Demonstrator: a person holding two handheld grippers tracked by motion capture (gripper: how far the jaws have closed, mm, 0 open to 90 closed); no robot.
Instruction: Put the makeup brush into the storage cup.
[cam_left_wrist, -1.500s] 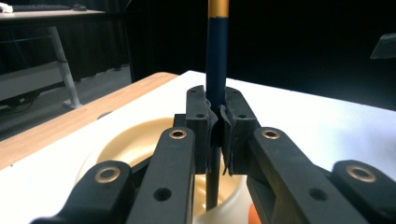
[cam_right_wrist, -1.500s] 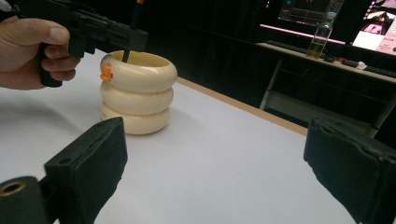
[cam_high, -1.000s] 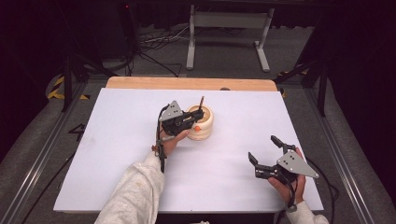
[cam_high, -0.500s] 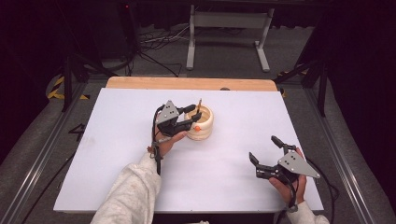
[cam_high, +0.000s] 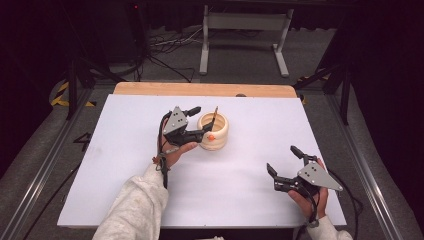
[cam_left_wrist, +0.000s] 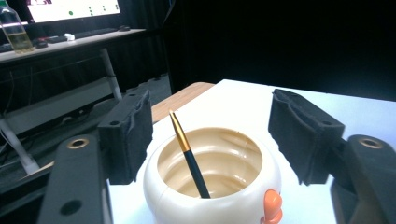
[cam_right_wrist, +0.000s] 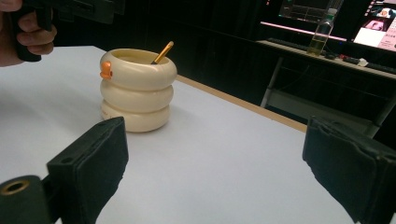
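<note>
From above, your left gripper (cam_high: 201, 122) sits spread just left of the cream ringed ceramic pot (cam_high: 213, 131); along its jaws, a gold-tipped dark pen (cam_left_wrist: 188, 158) leans inside, so closing could tip it; your right gripper (cam_right_wrist: 215, 177) gapes wide, well apart.

Cream ringed pot (cam_right_wrist: 137, 88) holding pen (cam_right_wrist: 162, 52), right tongs (cam_right_wrist: 215, 172) spread wide
</note>
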